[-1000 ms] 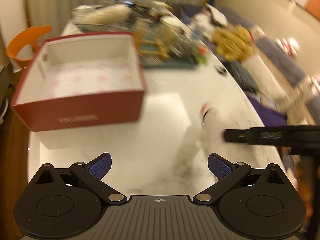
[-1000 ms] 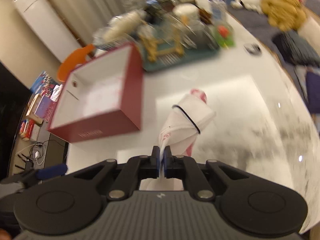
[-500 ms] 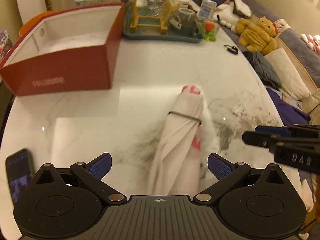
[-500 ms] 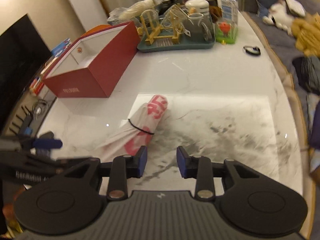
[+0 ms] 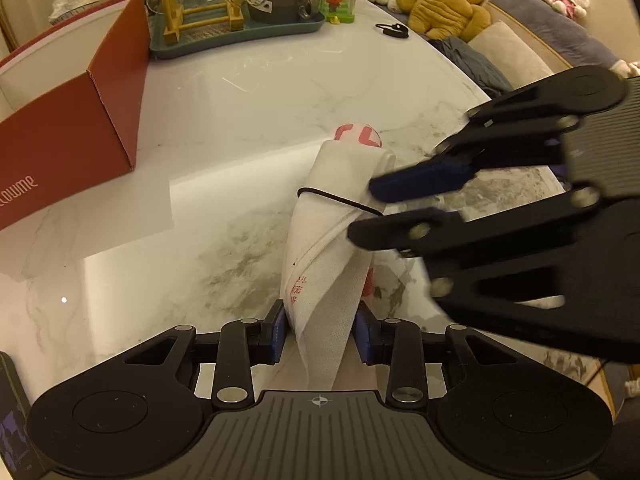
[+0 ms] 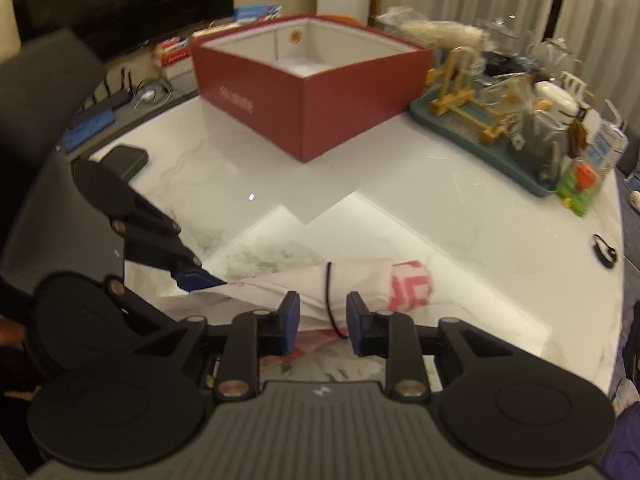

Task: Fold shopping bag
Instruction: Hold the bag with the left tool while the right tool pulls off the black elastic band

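The shopping bag lies rolled into a white bundle with red print on the marble table, a black elastic band round its middle. My left gripper is shut on the bag's near end, blue pads pressing both sides. My right gripper reaches in from the right at the band. In the right wrist view the bag lies crosswise. There the right gripper is open with a narrow gap, its fingers either side of the band. The left gripper holds the bag's left end.
An open red box stands at the back left. A green tray of glassware sits behind it. A phone lies near the left edge, a small black earpiece at the far right. Plush toys and cushions lie beyond the table.
My right gripper let go of the bag, opened and swung round to the band from the side. My left gripper moved in and shut on the bag's near end.
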`<move>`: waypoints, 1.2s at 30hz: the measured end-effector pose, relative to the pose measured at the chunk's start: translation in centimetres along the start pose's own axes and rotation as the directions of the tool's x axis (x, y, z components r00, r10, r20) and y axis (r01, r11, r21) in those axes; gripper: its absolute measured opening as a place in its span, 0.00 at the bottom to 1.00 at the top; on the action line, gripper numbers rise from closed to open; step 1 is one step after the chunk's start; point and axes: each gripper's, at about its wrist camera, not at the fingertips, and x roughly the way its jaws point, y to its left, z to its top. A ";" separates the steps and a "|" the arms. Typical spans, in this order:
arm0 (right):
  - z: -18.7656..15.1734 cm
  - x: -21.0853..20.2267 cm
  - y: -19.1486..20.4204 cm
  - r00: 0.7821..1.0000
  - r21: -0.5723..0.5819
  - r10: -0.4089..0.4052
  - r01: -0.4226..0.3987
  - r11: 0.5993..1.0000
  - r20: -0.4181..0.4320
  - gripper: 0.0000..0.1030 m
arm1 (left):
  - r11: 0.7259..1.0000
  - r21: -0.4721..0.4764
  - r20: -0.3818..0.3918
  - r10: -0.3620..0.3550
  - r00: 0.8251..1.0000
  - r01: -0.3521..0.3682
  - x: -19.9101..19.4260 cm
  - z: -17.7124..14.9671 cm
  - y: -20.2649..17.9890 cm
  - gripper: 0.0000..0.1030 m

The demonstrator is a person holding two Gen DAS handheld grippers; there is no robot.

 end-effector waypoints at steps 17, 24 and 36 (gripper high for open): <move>-0.1 3.4 1.2 0.947 -0.151 -0.317 0.322 0.935 0.056 0.00 | 1.000 0.007 -0.030 0.011 0.999 -0.011 0.1 0.3 -0.6 0.35; -2.3 2.8 0.7 0.895 -0.078 -0.441 0.445 0.892 0.064 0.29 | 0.998 -0.053 -0.037 -0.018 0.999 0.016 0.1 0.0 0.3 0.38; -2.9 -2.1 -5.7 0.987 0.208 -0.055 0.024 0.978 0.149 0.40 | 1.000 -0.015 -0.039 -0.001 0.999 0.000 0.6 0.4 0.1 0.43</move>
